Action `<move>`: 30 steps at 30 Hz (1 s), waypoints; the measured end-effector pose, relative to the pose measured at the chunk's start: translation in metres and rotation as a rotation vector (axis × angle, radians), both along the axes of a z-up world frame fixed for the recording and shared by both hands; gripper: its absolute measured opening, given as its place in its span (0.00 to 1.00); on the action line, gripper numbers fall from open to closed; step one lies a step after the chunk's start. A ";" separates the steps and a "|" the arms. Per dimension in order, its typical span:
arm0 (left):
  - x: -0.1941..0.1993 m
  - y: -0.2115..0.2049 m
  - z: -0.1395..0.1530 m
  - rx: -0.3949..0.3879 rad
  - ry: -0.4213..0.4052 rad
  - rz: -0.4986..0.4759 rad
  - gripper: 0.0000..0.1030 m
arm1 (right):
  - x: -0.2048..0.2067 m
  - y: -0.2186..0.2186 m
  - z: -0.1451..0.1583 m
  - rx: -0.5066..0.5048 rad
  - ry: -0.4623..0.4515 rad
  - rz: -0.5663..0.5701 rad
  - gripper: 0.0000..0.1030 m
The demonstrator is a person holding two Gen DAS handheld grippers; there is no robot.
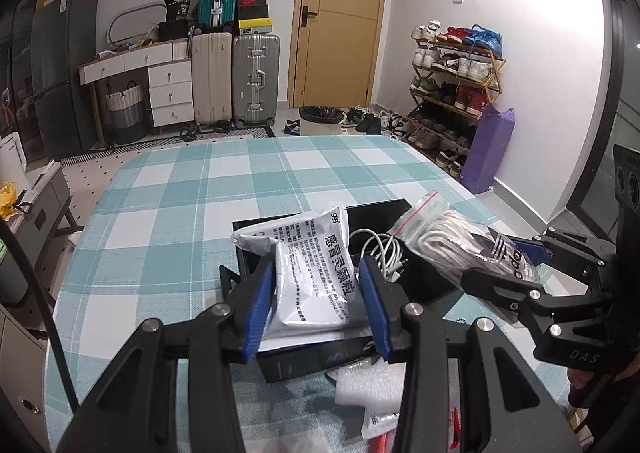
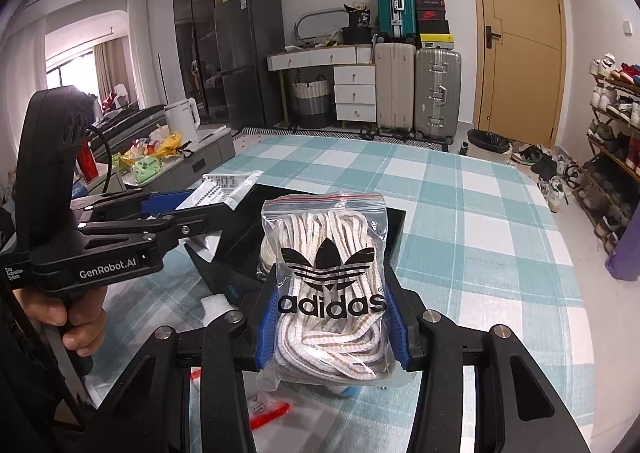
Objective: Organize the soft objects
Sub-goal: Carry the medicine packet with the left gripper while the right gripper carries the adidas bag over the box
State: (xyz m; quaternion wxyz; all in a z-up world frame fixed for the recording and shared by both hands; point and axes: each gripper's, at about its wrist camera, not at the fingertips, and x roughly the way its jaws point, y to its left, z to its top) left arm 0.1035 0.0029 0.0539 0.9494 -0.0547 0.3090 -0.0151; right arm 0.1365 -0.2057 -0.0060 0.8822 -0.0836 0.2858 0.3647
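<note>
My left gripper (image 1: 316,293) is shut on a white medicine pouch (image 1: 312,265) with black print, held just above the near end of a black open box (image 1: 376,209). A coiled white cable (image 1: 380,249) lies inside that box. To the right, my right gripper (image 1: 508,265) is shut on a clear zip bag of white laces (image 1: 448,237). In the right wrist view the lace bag (image 2: 326,265) with its black logo stands upright between the right gripper's (image 2: 328,317) blue pads, over the box (image 2: 396,221). The left gripper (image 2: 192,205) comes in from the left with the pouch (image 2: 228,185), a hand (image 2: 68,313) on its handle.
The box sits on a table with a teal and white check cloth (image 1: 180,213). A white foam sheet (image 1: 368,385) and small red-marked packets (image 2: 268,413) lie on the near side. Beyond the table's far edge are suitcases (image 1: 232,77) and a shoe rack (image 1: 452,85).
</note>
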 end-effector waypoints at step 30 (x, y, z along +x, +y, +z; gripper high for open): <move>0.037 0.000 -0.028 0.057 0.081 0.010 0.41 | 0.052 0.058 -0.015 -0.215 0.028 0.102 0.44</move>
